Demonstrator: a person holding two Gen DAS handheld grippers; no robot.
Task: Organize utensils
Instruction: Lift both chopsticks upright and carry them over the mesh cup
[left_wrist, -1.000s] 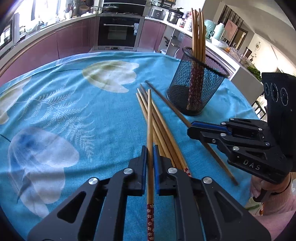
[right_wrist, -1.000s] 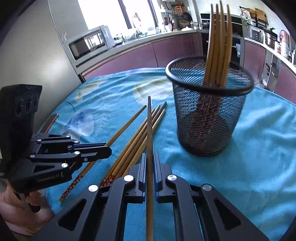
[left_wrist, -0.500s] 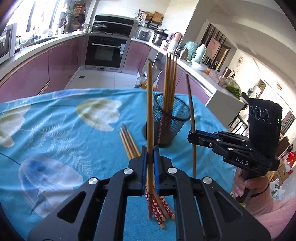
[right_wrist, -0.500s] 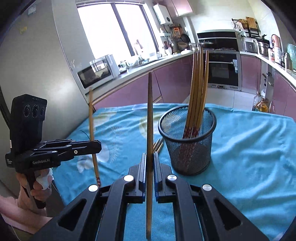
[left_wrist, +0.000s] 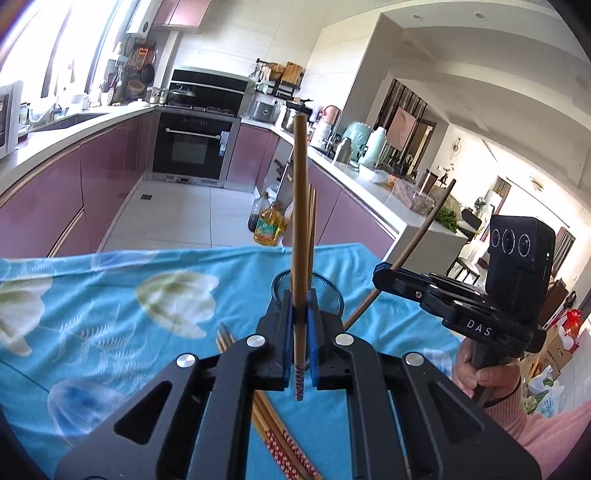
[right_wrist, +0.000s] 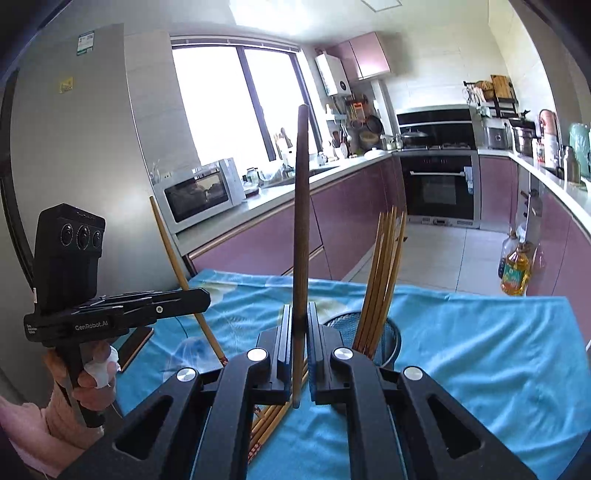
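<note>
Above the mesh cup (left_wrist: 308, 291) I hold both tools, each clamped on a single chopstick. My left tool (left_wrist: 300, 332) grips a light bamboo chopstick (left_wrist: 299, 206) that stands nearly upright, its red patterned end (left_wrist: 298, 384) hanging just below the pads. My right tool (right_wrist: 299, 343) is closed on a darker chopstick (right_wrist: 301, 221), also close to upright, its lower end poking out beneath the pads.

Seen from my right tool, the mesh cup (right_wrist: 384, 339) sits just right of the blue pads, on the blue flowered cloth (right_wrist: 480, 339) that covers the tabletop. A bundle of bamboo chopsticks (right_wrist: 384, 273) already stands in the cup, leaning toward its far side and fanning out over the opening. From the left tool, the clamped stick rises straight in front of that cup and hides much of its mouth.

Beside the cup, on its near side, several loose chopsticks (left_wrist: 280, 439) lie on the cloth, partly covered by my left tool's body. A dark flat object (right_wrist: 136, 343) rests at the cloth's edge, left of the cup, under my other tool. Beyond the cup, past the tabletop's far edge, an oil bottle (left_wrist: 267, 225) stands on the kitchen floor.
</note>
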